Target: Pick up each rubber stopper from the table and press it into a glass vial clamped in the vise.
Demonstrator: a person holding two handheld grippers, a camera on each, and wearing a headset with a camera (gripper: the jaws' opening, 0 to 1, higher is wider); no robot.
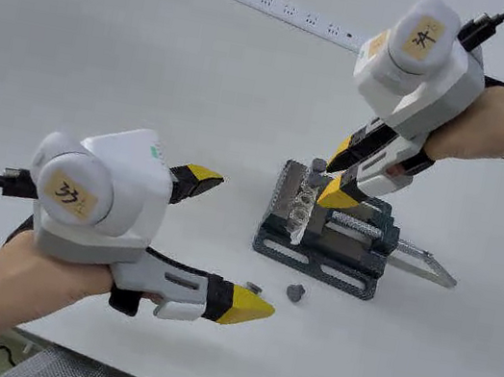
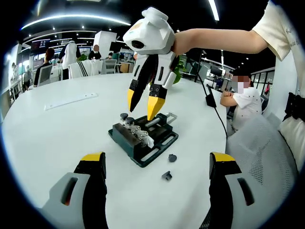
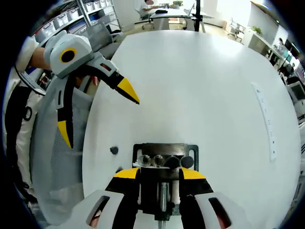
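Hovering above vise (image 1: 353,263): right gripper (image 1: 326,185) fingers apart | left gripper (image 1: 247,244) fingers wide, empty

Head view looks down; both gripper views face the vise (image 1: 357,256) from opposite sides.

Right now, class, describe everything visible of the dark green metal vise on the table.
The dark green metal vise sits flat on the white table on a slotted base plate. Its jaws clamp a row of clear glass vials, some capped by dark stoppers. A threaded screw with a handle sticks out one side. The open right gripper hangs above it.
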